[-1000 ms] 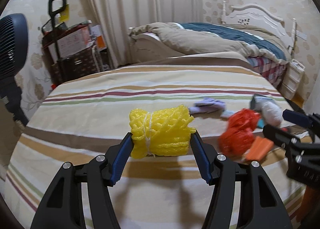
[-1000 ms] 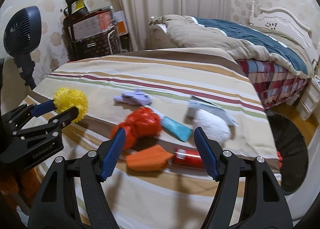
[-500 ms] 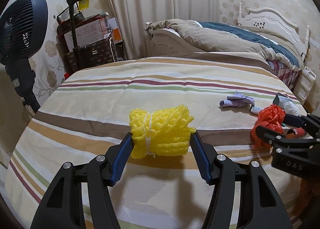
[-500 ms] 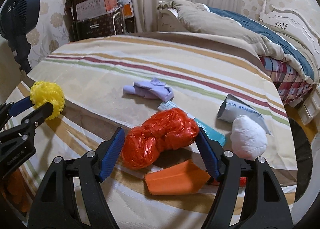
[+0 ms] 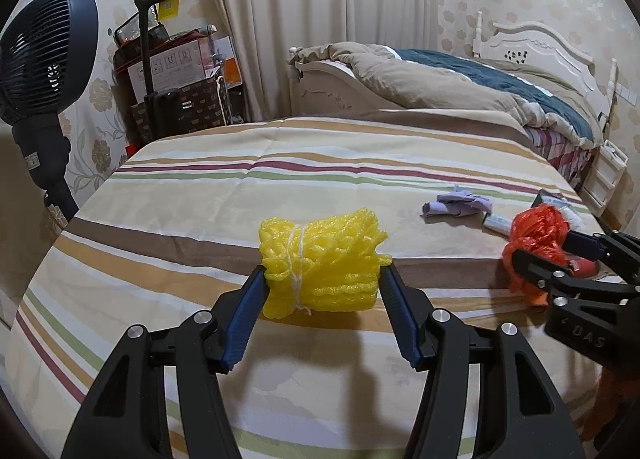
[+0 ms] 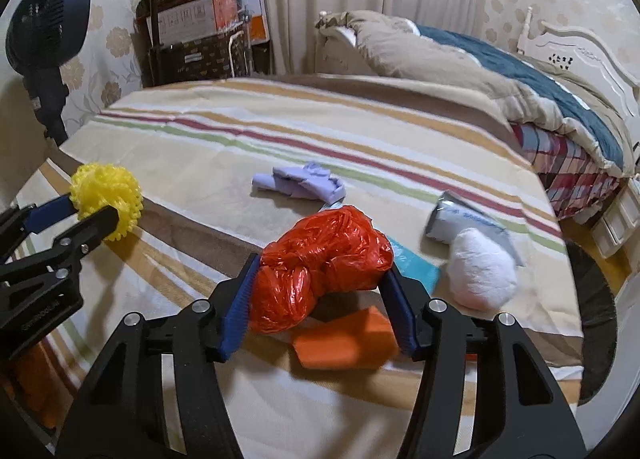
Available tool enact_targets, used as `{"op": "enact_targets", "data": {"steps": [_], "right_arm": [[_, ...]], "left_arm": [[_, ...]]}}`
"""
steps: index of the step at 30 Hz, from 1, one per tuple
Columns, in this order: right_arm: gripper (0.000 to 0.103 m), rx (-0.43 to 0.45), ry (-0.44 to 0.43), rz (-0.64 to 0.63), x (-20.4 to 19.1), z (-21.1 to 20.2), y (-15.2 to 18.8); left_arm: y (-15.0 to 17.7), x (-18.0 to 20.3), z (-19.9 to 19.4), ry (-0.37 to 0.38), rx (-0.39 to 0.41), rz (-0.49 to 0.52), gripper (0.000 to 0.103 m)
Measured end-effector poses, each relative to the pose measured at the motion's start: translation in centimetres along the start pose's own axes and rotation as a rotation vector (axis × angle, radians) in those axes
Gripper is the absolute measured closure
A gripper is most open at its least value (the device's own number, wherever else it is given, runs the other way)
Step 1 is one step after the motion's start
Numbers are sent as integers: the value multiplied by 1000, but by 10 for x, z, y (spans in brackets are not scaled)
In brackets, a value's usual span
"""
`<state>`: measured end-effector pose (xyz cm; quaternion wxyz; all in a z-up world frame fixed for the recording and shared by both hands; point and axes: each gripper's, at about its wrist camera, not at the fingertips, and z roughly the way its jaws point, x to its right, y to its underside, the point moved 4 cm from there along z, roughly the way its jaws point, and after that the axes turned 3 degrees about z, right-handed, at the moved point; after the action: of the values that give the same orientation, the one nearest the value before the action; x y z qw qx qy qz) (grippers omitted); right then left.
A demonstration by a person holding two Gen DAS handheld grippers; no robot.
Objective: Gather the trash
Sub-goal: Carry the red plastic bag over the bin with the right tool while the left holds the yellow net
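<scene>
1. Gripping a yellow foam net bundle (image 5: 320,263) tied with white string, the left gripper (image 5: 322,279) fills the lower centre of the left wrist view; both blue pads press the bundle's sides, and it is held above the striped bedspread (image 5: 248,195).
2. At the right edge of that view, the right gripper (image 5: 538,247) reaches in around an orange-red plastic bag (image 5: 536,235); a crumpled lilac glove (image 5: 456,205) lies on the spread just left of it.
3. In the right wrist view, the right gripper (image 6: 320,271) sits low centre, its jaws closing with the orange-red plastic bag (image 6: 320,259) between them, both pads touching its sides.
4. Under the bag lies a flat orange piece (image 6: 348,343); a white fluffy wad (image 6: 480,275) and a grey wrapper (image 6: 456,219) lie at the right, the lilac glove (image 6: 300,183) just above the bag.
5. At the left edge of this view, the left gripper (image 6: 92,211) holds the yellow bundle (image 6: 106,201).
</scene>
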<state>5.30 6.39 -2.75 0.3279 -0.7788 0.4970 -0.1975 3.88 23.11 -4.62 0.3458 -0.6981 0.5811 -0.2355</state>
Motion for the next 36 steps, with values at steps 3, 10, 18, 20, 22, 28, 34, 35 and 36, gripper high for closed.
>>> {"op": "enact_targets", "data": {"steps": [3,10,18,20,22,28,34,35,36], "right_arm": [[46,29,-1,19,9,-18,0],[46,78,38,78,49,-60,15],[46,109,137,184,114,-96,40],[46,118,162,212,131,-104,45],[46,127,188,235,147,-110,50],[46,145,252,280,189,-122,62],[45,165,291,331,227,-127,68],[45,168,298,336,233,-127,68],[45,166,304,340,238,-126,68]], "left_arm": [[-2,8,-7,11,16,6,45],[-8,38,-22,77,43,21,46],[-11,87,-39,162,77,69,47],[-12,104,-42,185,80,85,47],[-14,120,-44,211,82,103,47],[-19,174,-46,274,93,179,47],[-27,229,-43,317,112,235,47],[-28,237,-42,322,113,244,47],[-29,247,-40,332,111,253,47]]}}
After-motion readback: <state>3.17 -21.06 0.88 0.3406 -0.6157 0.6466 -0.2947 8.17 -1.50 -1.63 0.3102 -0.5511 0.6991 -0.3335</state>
